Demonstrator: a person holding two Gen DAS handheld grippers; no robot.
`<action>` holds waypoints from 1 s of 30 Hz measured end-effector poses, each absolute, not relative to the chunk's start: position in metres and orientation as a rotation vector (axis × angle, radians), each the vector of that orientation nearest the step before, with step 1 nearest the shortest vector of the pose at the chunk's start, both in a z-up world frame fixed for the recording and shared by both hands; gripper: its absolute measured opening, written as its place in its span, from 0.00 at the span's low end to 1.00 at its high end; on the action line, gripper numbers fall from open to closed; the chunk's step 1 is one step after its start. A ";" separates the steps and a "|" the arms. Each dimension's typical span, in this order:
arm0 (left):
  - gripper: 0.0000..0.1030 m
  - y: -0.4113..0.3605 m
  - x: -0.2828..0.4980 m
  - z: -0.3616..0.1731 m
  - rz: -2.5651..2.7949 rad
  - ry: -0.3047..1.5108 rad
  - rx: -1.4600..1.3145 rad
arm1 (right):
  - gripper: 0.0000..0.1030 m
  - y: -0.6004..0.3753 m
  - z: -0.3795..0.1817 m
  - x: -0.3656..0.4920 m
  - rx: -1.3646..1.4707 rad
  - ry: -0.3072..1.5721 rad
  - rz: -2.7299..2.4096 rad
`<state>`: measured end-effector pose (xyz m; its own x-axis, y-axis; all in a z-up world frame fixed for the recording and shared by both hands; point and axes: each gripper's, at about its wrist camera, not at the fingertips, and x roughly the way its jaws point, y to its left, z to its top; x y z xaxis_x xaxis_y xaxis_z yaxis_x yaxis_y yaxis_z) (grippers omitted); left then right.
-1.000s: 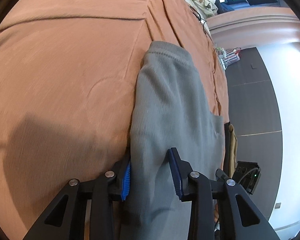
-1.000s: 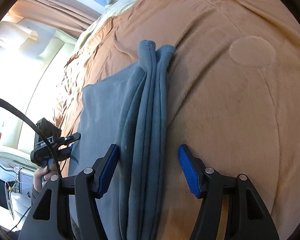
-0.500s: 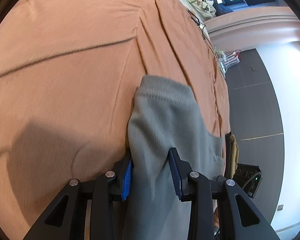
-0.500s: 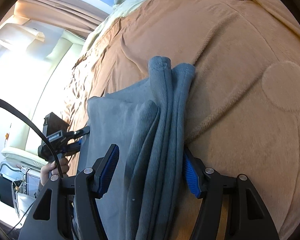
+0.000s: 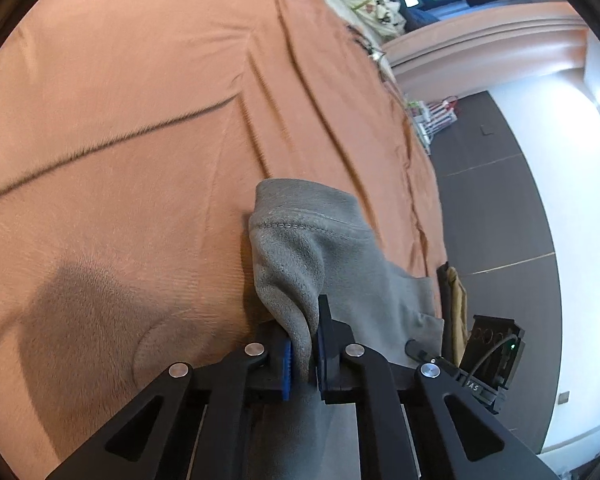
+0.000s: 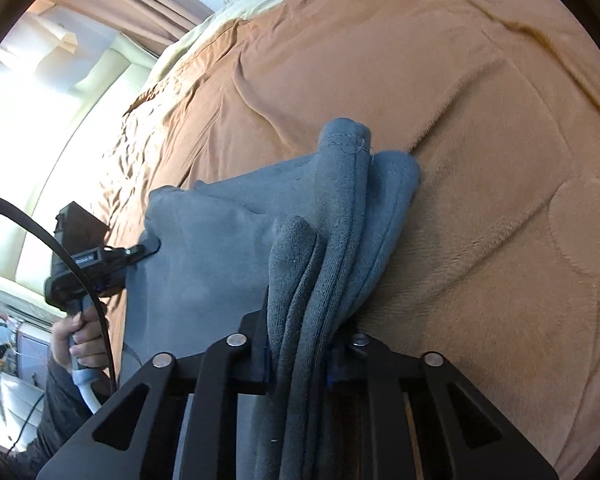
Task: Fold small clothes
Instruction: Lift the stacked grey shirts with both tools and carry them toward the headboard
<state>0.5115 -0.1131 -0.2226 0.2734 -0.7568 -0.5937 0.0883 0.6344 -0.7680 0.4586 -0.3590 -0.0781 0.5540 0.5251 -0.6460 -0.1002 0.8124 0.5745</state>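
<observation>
A: Where the left gripper (image 5: 302, 354) sits at the bottom centre of its view, what is between the blue pads?

B: A bunched edge of the grey garment (image 5: 320, 248); the pads are clamped on it.

A: And the right gripper (image 6: 298, 354)?

B: Its jaws are closing, with thick folds of the same garment (image 6: 220, 240) pressed between them at the bottom centre.

A: Where does the cloth lie?

B: It rises from both grippers toward mid-frame, resting on the orange blanket (image 5: 140, 100).

A: Anything at the left of the right view?

B: A hand (image 6: 78, 340) gripping the other gripper's handle. Farther off, at upper left, pale curtains (image 6: 112, 4).
</observation>
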 end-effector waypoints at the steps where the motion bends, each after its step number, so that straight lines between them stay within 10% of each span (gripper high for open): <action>1: 0.08 -0.113 0.509 -0.218 -0.642 1.153 -0.688 | 0.12 -0.354 -0.071 0.456 0.500 0.910 0.381; 30: 0.08 -0.064 0.363 -0.029 -0.810 0.769 -0.683 | 0.11 -0.291 0.072 0.235 0.224 0.568 0.351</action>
<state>0.3625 -0.0637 -0.0285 0.4602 -0.8249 -0.3284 0.3705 0.5145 -0.7733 0.2345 -0.2910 0.0717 0.7862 0.3836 -0.4846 -0.2617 0.9169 0.3013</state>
